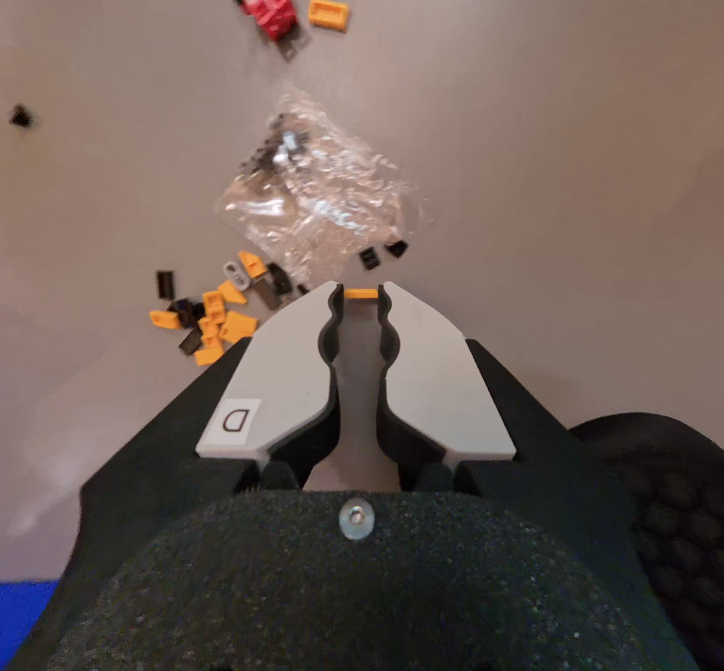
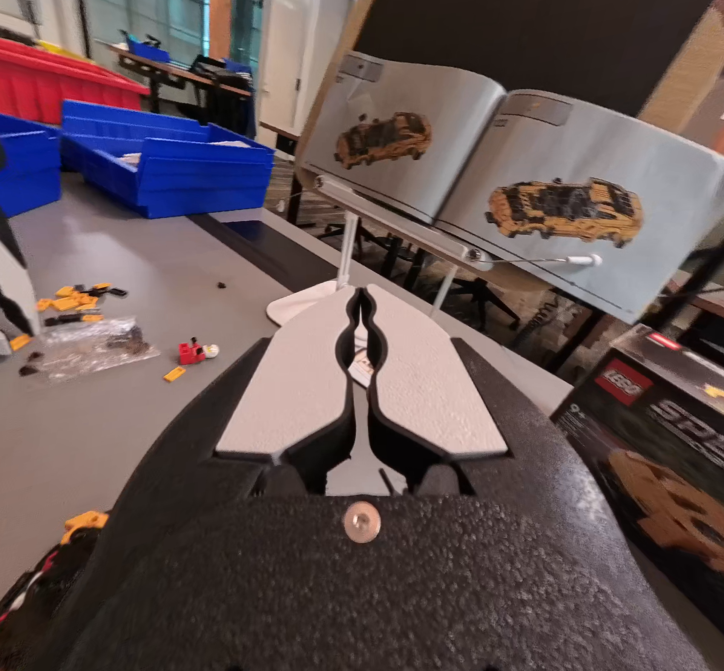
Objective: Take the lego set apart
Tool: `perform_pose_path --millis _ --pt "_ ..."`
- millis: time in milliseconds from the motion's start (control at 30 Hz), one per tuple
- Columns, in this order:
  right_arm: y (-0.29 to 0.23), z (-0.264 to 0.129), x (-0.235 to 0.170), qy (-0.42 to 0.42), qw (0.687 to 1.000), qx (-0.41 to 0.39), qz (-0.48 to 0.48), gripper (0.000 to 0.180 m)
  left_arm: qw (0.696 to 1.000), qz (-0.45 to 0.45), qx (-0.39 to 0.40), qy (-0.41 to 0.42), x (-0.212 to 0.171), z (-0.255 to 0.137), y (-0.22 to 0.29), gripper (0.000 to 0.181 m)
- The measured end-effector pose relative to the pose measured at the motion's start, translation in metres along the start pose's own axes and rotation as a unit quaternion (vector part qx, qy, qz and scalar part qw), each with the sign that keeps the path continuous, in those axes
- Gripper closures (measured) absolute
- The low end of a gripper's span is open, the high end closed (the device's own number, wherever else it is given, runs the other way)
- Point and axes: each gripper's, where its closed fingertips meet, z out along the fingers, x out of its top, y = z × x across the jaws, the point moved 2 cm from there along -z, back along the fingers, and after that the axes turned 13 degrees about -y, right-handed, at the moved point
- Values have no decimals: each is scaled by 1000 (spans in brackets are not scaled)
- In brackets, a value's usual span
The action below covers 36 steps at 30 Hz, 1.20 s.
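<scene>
Grey and smooth, the worktop [image 1: 548, 182] runs under both tools, with stacked blue plastic bins [image 2: 164, 166] and a red tub [image 2: 58, 80] far off to the left in the right wrist view. Left of the left hand-held gripper [image 1: 361, 291] lies a loose heap of small orange and black plastic pieces [image 1: 207, 319], wedges and flat tiles already off the model. That gripper pinches a thin orange flat tile [image 1: 361, 293] by its ends, right at the fingertips, above the worktop. Ahead of it sits a crinkled clear plastic bag [image 1: 313, 197] holding dark bits, and beyond that a red blocky piece [image 1: 276, 13] beside an orange rectangular plate [image 1: 328, 15].

The right hand-held gripper [image 2: 361, 291] is pressed together on nothing. At its lower left, an orange-and-black lump [image 2: 78, 526] shows at the picture's edge, probably the remaining car model. Ahead and right, an open instruction booklet [image 2: 509, 166] curves on a white stand [image 2: 305, 303]; further right sits the dark cardboard set box [image 2: 646, 436].

The hold looks slight: the tile is glossy and caught only at the tips, so it could twist out and skid away. Dropped on the bag, it might slide off the slick film.
</scene>
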Motion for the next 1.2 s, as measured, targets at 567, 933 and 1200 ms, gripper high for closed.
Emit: perform_pose_path --millis 567,933,1200 --pt "120 -62 -60 -94 958 -217 164 180 996 -58 -34 59 5 -7 4 162" --pt "114 -74 -72 -90 962 -208 151 180 995 -93 0 33 -1 6 -14 173" --pt "115 -75 -77 -91 963 -201 155 180 983 -164 70 36 -22 -4 -53 152"
